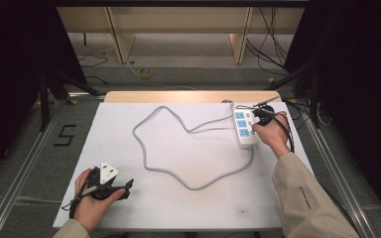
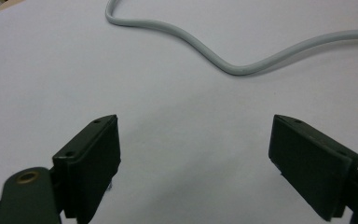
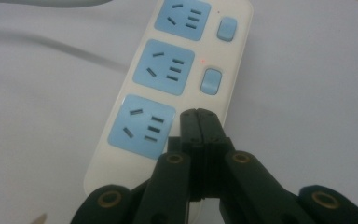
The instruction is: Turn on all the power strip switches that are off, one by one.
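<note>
A white power strip (image 1: 245, 128) with three blue sockets lies at the right of the white table (image 1: 129, 208). Its grey cable (image 1: 144, 148) loops across the middle. My right gripper (image 1: 257, 118) is over the strip. In the right gripper view it (image 3: 198, 114) is shut, its tips against the strip (image 3: 140, 154) beside the nearest socket, hiding what lies under them. Two blue switches (image 3: 211, 80) show beyond, and a small red light (image 3: 204, 60) glows by the middle socket. My left gripper (image 1: 127, 190) rests at the front left, open (image 2: 196, 123) over bare table, with the cable (image 2: 233, 67) ahead.
A wooden strip (image 1: 191, 96) edges the table's back. On the floor to the left is a black "5" marking (image 1: 64, 135). Black stands and loose wires (image 1: 273, 49) crowd both sides, and a yellow coil (image 1: 145, 73) lies beyond the table.
</note>
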